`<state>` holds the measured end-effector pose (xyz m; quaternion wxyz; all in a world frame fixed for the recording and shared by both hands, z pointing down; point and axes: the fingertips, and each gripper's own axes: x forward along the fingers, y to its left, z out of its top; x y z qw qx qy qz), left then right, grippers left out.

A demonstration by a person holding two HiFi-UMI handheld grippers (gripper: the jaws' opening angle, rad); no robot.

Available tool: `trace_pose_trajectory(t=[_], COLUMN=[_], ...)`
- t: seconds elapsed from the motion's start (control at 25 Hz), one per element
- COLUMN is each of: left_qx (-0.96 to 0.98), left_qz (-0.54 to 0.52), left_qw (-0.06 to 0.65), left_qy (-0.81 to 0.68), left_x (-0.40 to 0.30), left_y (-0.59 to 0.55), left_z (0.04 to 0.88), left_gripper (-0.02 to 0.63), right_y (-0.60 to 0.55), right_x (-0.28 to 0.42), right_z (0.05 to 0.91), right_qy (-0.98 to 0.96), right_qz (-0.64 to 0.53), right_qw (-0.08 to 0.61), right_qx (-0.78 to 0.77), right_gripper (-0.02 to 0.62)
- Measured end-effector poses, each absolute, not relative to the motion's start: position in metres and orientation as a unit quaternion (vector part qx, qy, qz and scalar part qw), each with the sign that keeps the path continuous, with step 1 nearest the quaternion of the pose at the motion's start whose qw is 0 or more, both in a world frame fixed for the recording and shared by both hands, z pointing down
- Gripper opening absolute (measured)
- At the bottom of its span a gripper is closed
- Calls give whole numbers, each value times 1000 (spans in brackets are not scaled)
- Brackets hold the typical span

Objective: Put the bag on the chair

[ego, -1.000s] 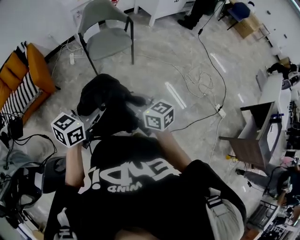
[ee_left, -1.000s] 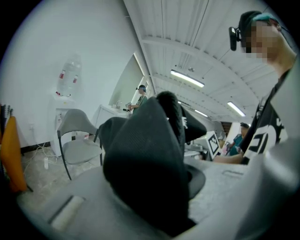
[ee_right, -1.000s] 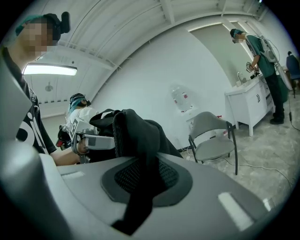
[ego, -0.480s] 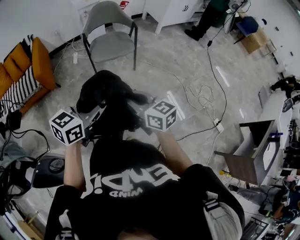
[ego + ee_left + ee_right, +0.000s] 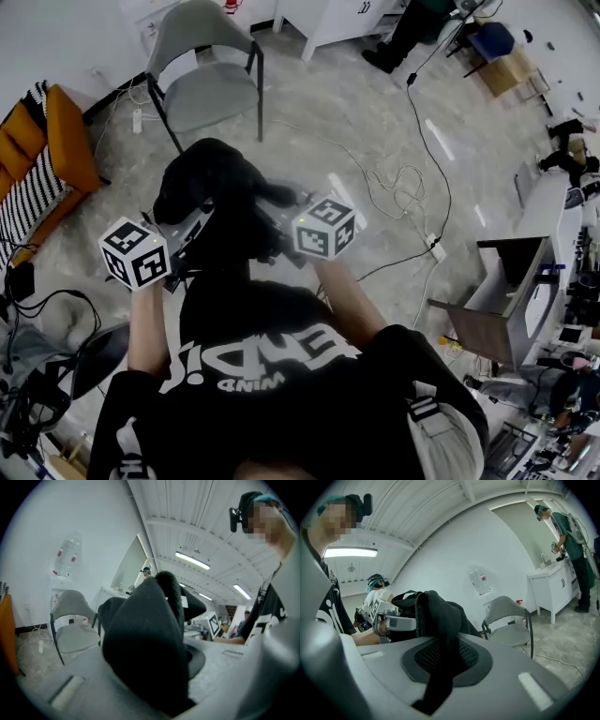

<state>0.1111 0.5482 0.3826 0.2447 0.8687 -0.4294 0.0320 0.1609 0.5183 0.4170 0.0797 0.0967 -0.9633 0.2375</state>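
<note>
Clamping bag [image 5: 220,202] — left claw [image 5: 164,667], right claw [image 5: 443,653] — chair [image 5: 202,75] ahead.

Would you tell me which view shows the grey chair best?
The head view: the grey chair stands whole and unobstructed. Both gripper views show it smaller, side-on, beside the black bag.

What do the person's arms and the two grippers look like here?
The left gripper and right gripper are grey, each topped by a white cube printed with black square markers. Their fingers carry dark pads. The person wears a black short-sleeved T-shirt with white lettering.
</note>
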Motion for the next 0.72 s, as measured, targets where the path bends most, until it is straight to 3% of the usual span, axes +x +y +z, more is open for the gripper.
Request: trace_pose_trajectory(t=[0.72], left_qx=[887], left_qz=[47], left_qw=[255], left_qy=[-382], left_x=[28], left_y=[322], left_z=[368], left_gripper=[72], right_y=[299], right_x=[79], right_z=[404], right_qy=[-956], right_qz=[254], right_qw=[60], right_qx=[138], right_gripper=[41])
